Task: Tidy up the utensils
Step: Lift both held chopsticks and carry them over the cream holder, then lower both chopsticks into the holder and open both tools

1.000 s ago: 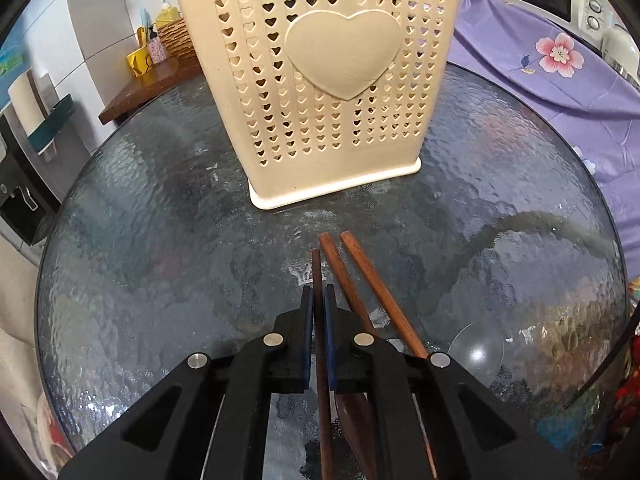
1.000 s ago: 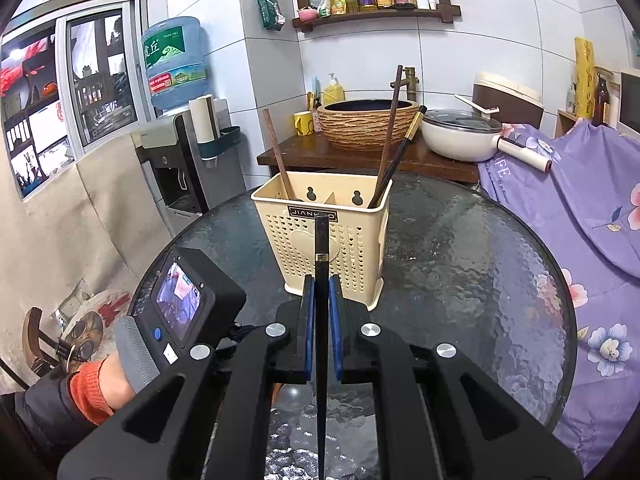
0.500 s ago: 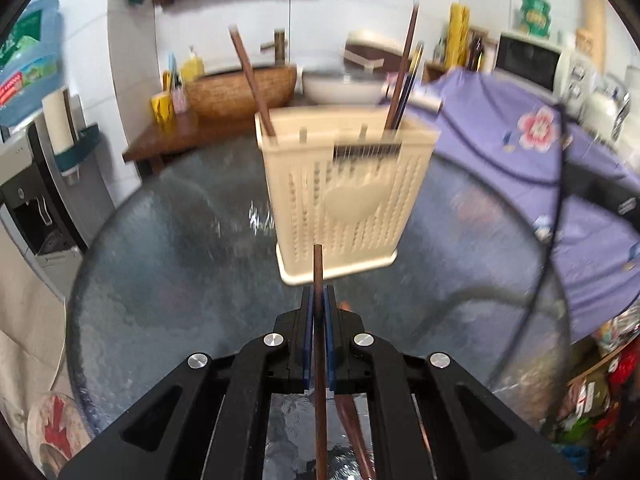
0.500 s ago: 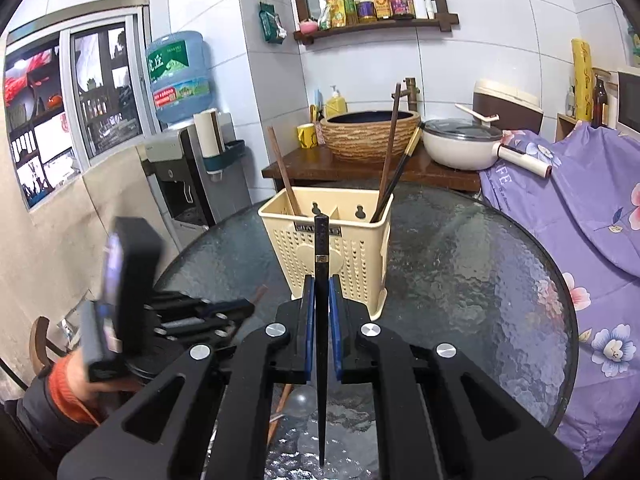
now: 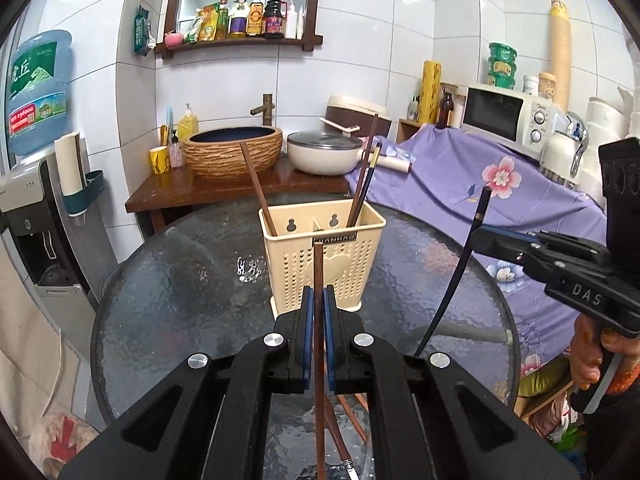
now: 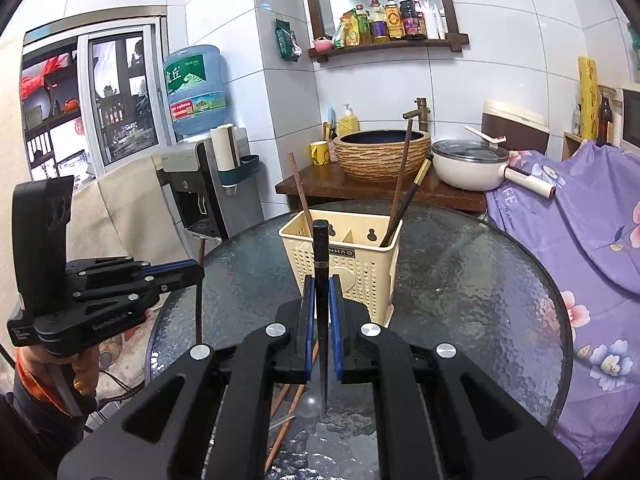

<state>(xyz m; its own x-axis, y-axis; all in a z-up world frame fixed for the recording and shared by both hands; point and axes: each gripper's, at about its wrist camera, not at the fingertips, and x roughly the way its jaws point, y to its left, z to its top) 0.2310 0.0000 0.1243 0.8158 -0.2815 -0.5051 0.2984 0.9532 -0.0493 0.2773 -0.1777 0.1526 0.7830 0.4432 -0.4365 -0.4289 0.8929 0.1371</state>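
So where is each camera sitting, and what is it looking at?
Left wrist view: sits on the left gripper, looking along its fingers at the cream utensil holder; the right gripper and the hand holding it show at right.
Right wrist view: sits on the right gripper, facing the same holder; the left gripper shows at left.
Both share the holder, the glass table and a chopstick in each gripper.
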